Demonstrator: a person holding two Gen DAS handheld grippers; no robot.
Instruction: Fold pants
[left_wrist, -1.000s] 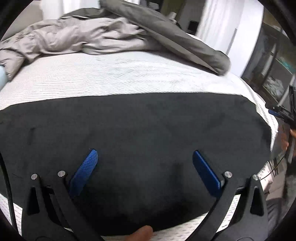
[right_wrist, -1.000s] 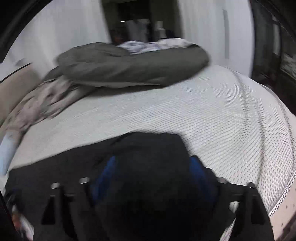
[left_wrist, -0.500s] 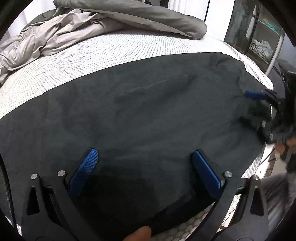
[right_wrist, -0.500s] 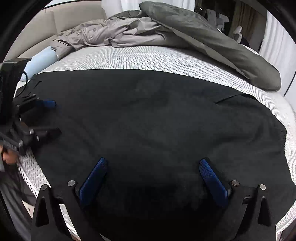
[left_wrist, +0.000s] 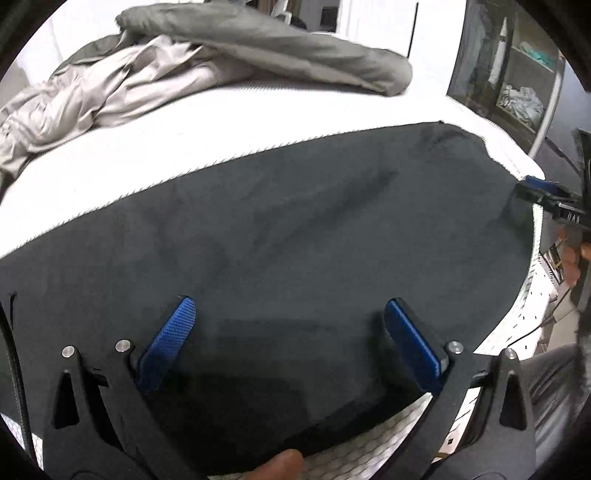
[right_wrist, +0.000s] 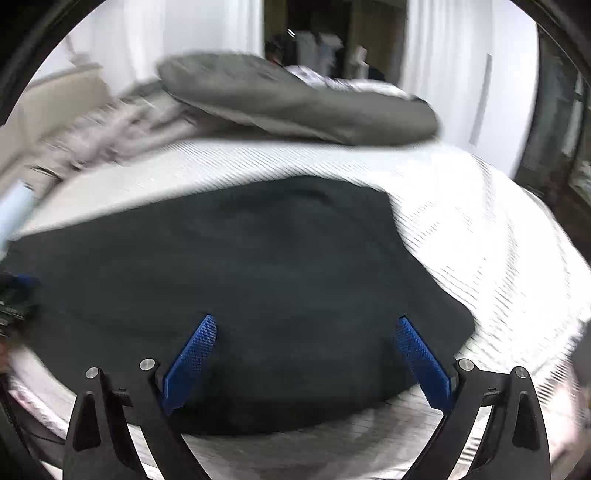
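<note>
Black pants (left_wrist: 295, 221) lie spread flat across the white mattress (left_wrist: 147, 155), reaching from the left edge of the left wrist view to the bed's right corner. My left gripper (left_wrist: 289, 302) hovers open over their near edge, blue pads wide apart with nothing between them. At the far right, my right gripper (left_wrist: 535, 195) sits by the pants' end, with a hand (left_wrist: 570, 258) behind it. The blurred right wrist view shows the pants (right_wrist: 240, 277) below my open right gripper (right_wrist: 306, 320). The left gripper (right_wrist: 14, 291) is a blur at that view's left edge.
A grey duvet (left_wrist: 258, 40) and a crumpled beige blanket (left_wrist: 92, 96) are piled along the far side of the bed. A dark shelf unit (left_wrist: 517, 74) stands beyond the right corner. The mattress's near edge (left_wrist: 369, 443) runs just below the pants.
One second ago dark cloth hung over the right gripper's fingers; it then let go and stood open. The right view has since swung sideways and blurred. The left gripper stayed open, shifting slightly.
</note>
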